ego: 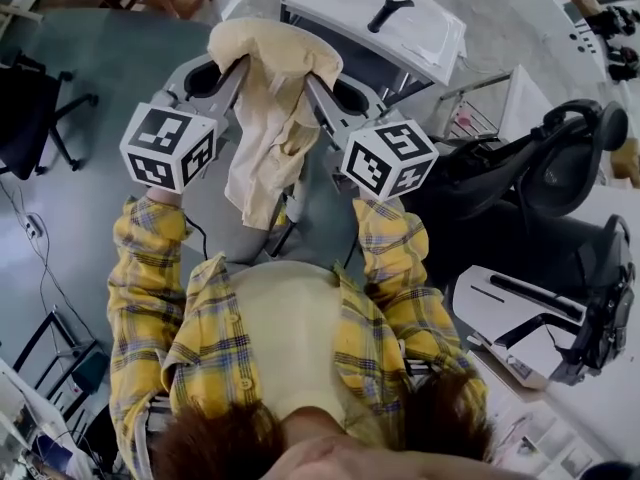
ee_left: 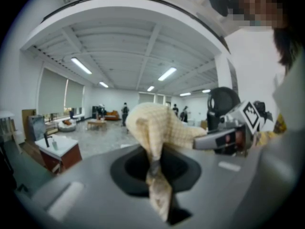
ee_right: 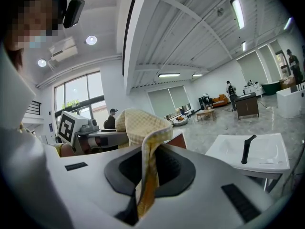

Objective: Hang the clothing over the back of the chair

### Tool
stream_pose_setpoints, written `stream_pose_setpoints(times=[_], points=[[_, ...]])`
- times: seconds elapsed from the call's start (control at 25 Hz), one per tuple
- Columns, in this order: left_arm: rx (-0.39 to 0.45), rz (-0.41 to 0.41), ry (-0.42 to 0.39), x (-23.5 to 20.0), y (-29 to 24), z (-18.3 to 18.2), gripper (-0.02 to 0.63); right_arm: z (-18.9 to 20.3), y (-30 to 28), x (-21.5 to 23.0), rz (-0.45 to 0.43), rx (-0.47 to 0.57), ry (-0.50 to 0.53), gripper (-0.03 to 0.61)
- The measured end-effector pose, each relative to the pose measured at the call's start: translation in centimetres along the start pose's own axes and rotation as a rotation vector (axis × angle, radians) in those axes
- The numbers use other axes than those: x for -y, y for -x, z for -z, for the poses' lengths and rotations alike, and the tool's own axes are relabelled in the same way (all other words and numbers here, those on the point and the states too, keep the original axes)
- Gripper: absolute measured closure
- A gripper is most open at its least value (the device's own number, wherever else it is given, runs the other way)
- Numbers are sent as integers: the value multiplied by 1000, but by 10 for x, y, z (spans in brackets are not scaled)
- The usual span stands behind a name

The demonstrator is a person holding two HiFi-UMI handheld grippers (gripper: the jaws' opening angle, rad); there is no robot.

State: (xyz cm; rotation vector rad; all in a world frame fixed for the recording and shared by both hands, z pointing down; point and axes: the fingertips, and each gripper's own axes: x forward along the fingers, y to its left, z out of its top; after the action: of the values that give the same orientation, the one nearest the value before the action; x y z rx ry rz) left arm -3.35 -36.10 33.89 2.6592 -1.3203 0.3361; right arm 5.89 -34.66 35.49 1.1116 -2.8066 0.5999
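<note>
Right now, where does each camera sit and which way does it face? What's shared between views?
Head view: on the person's head, facing steeply down; plaid sleeves, left gripper and right gripper shut on the cream garment, black chair at right.
Left gripper view: on the left gripper, facing out across the hall; pinched garment, right gripper at right.
Right gripper view: on the right gripper, facing across the hall; garment, left gripper at left, white counter.
Shared: garment in all three; counter in head and right gripper views.
</note>
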Motion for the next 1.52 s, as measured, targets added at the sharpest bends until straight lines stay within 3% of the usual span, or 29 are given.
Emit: stream_pose_setpoints(times=[0.72, 1.12, 1.52], points=[[-128, 45, 38, -11, -71, 62, 574, 42, -16, 72, 151, -71, 18, 546], [-198, 31, 62, -16, -94, 92, 498, 69, -25, 106, 218, -132, 16, 546], [-247, 48, 87, -13, -98, 114, 477, 102, -35, 132, 263, -199, -41, 546]])
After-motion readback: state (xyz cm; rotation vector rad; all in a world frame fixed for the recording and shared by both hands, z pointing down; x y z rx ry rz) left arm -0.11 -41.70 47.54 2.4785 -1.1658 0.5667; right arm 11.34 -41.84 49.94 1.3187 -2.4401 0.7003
